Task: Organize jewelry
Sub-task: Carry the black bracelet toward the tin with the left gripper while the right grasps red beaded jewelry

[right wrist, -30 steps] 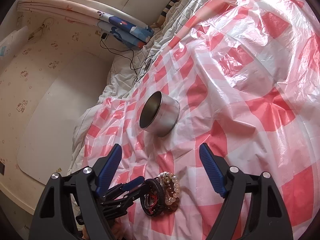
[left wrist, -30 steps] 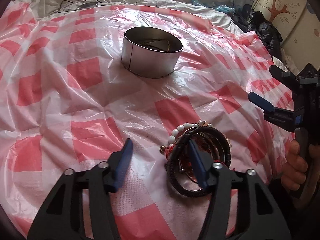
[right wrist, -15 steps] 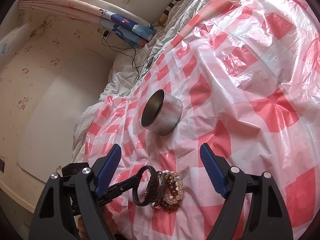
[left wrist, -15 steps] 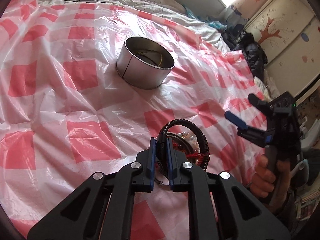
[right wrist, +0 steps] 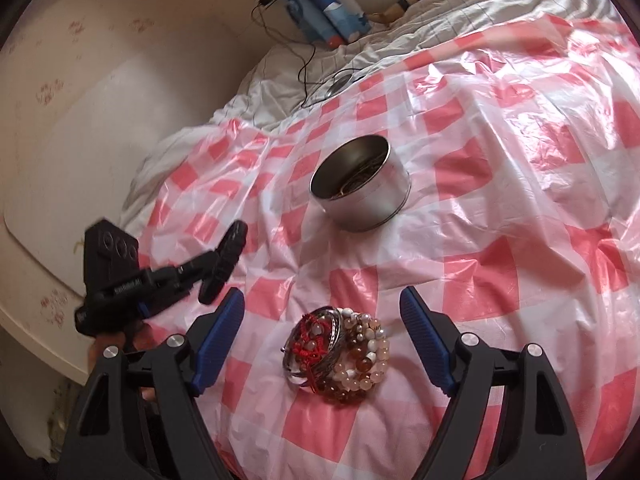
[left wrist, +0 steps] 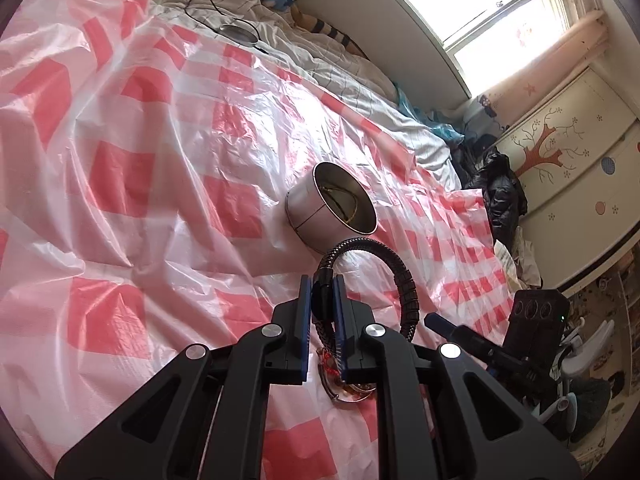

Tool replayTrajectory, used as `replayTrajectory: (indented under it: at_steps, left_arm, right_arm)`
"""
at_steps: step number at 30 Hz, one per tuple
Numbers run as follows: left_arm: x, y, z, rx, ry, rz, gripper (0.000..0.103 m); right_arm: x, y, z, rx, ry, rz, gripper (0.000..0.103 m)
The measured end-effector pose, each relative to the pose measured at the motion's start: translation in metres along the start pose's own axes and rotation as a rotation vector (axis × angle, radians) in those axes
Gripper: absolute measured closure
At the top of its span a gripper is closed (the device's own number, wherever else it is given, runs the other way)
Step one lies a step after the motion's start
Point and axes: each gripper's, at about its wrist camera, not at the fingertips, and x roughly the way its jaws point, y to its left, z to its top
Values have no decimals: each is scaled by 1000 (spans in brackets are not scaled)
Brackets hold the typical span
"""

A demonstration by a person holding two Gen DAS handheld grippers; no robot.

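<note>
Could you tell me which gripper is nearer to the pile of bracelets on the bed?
Right. The right gripper hangs open just over the pile of bracelets; the left gripper is lifted off to its side, clamping a black bracelet.

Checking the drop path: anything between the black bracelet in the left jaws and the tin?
Nothing visible. The left gripper is shut on the black bracelet, lifted off the cloth. Only bare cloth lies between it and the open tin. The remaining pile sits nearer, below the right gripper, off that line.
</note>
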Motion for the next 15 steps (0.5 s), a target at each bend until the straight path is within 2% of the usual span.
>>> replayTrajectory:
  at_steps: [3, 7, 12, 15]
  left_arm:
    - [0, 1, 0, 2, 3, -1, 94]
    - [-3, 2, -1, 8, -1, -2, 94]
    - [-6, 5, 0, 1, -6, -6, 94]
    - [-6, 5, 0, 3, -6, -7, 94]
  right_arm:
    - [5, 18, -8, -109, 28, -22, 31]
    - [22, 42, -24, -247, 101, -92, 49]
    - [38, 46, -35, -304, 156, -156, 66]
    - [43, 45, -37, -320, 166, -181, 88]
